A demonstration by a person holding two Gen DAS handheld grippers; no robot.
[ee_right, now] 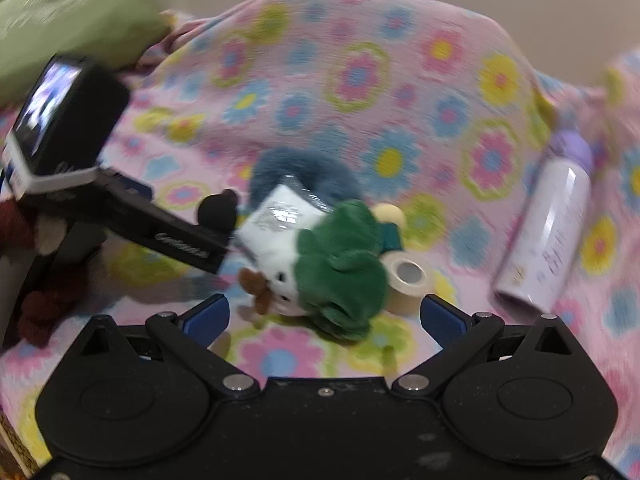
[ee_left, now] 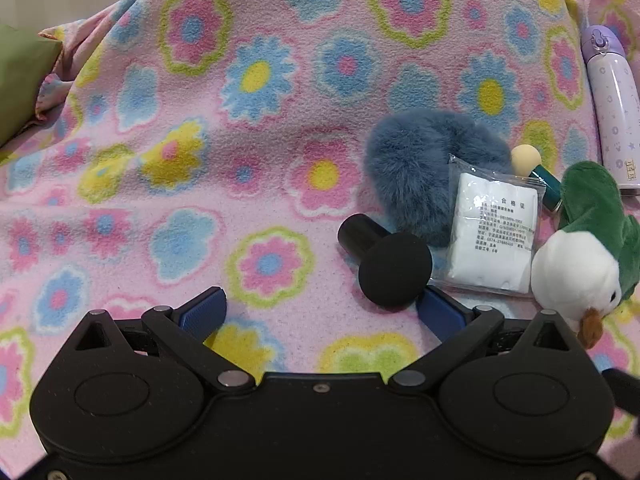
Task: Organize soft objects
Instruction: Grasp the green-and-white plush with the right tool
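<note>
Both tools gape, empty — my left tool (ee_left: 322, 312) could nudge the black puff (ee_left: 386, 264); my right tool (ee_right: 324, 316), blurred, probably snags the plush bird (ee_right: 320, 272).

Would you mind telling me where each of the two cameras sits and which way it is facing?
Left wrist: sits on the left gripper, looking down over its open blue pads at the black sponge, blue furry item and sealed packet on the floral blanket.
Right wrist: sits on the right gripper, open, looking down at the green plush toy and tape roll; the left gripper shows at left.
Shared: plush toy, packet, furry item, black sponge, purple bottle, blanket.
</note>
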